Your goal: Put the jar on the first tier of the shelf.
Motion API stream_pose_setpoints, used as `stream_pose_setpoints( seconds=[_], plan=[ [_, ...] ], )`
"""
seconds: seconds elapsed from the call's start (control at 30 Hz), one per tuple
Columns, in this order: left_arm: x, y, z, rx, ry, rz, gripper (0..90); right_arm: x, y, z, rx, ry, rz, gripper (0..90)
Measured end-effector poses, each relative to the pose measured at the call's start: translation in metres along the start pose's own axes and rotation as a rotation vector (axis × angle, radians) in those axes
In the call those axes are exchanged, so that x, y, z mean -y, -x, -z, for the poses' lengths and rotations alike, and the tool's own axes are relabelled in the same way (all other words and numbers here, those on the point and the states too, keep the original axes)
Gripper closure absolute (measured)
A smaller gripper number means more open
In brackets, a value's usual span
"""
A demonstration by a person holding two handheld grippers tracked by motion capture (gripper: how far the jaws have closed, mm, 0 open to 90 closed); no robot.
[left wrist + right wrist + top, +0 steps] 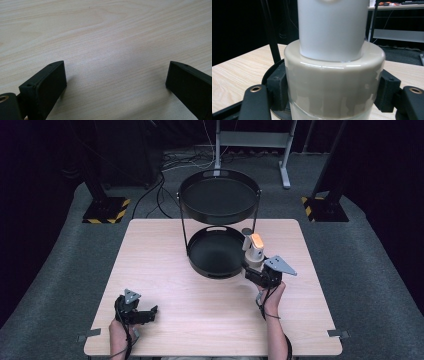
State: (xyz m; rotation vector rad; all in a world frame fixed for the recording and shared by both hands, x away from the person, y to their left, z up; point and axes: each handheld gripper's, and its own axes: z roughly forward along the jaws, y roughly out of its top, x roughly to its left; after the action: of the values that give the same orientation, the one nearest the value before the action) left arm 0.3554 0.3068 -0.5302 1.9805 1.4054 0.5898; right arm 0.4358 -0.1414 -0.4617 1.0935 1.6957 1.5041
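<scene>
Right gripper point(256, 270) clamps the beige base of a white-topped container point(254, 251) just beside the two-tier tray stand's lower tray point(199, 262), likely for loading. Left gripper point(148, 312) rests open on table point(150, 245), idle.

Overhead light is brightening the pale wooden table point(200, 305) while everything around it is sinking into darkness, a soft glare patch is glowing between the left gripper's jaws, and the glossy beige-and-white cylindrical bottle point(334, 75) is blurring toward twelve o'clock.
</scene>
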Motion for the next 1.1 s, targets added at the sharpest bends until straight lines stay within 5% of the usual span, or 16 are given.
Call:
stream_pose_setpoints(
  seconds=[1.1],
  plan=[
    [0.000, 0.000, 0.000, 0.000, 0.000, 0.000, 2.6, -0.015, -0.016, -0.045, 0.003, 0.013, -0.019, 28.4]
  ],
)
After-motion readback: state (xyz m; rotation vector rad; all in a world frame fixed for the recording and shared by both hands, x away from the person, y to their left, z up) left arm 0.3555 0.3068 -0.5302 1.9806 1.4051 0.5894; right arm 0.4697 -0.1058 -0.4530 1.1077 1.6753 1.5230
